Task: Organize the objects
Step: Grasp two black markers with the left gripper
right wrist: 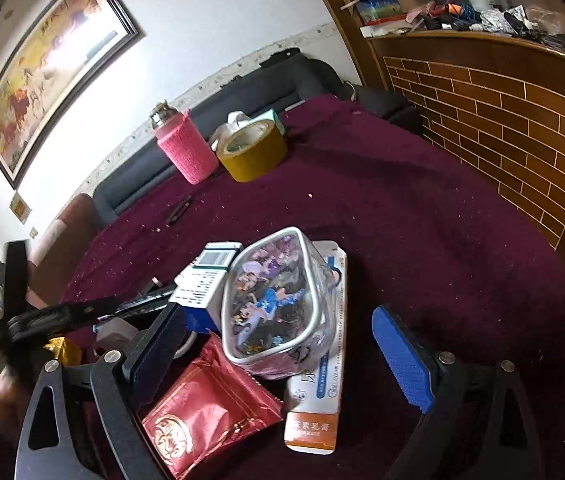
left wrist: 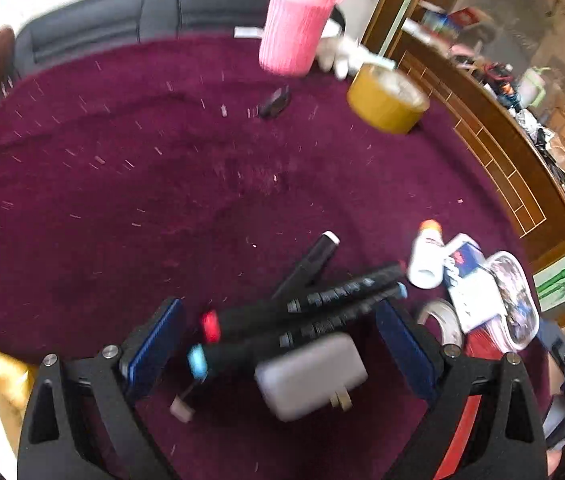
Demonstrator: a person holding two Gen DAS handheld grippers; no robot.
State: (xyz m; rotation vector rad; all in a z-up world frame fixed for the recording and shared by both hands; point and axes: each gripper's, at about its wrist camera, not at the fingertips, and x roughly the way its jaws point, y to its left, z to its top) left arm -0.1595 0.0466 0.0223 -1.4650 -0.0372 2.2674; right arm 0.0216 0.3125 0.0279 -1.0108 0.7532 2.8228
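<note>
Now poised over two black markers [left wrist: 322, 304] on maroon cloth [left wrist: 122, 180], left gripper [left wrist: 282, 336] spread wide, empty. Light, stiff, likely rolling; best pinched mid-barrel. Right gripper [right wrist: 278, 344] likewise open.

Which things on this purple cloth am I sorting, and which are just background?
Sorting: markers, white charger, cartoon pouch, red packet, toothpaste box.

Background: framed painting, dark sofa, cluttered wooden counter.
</note>
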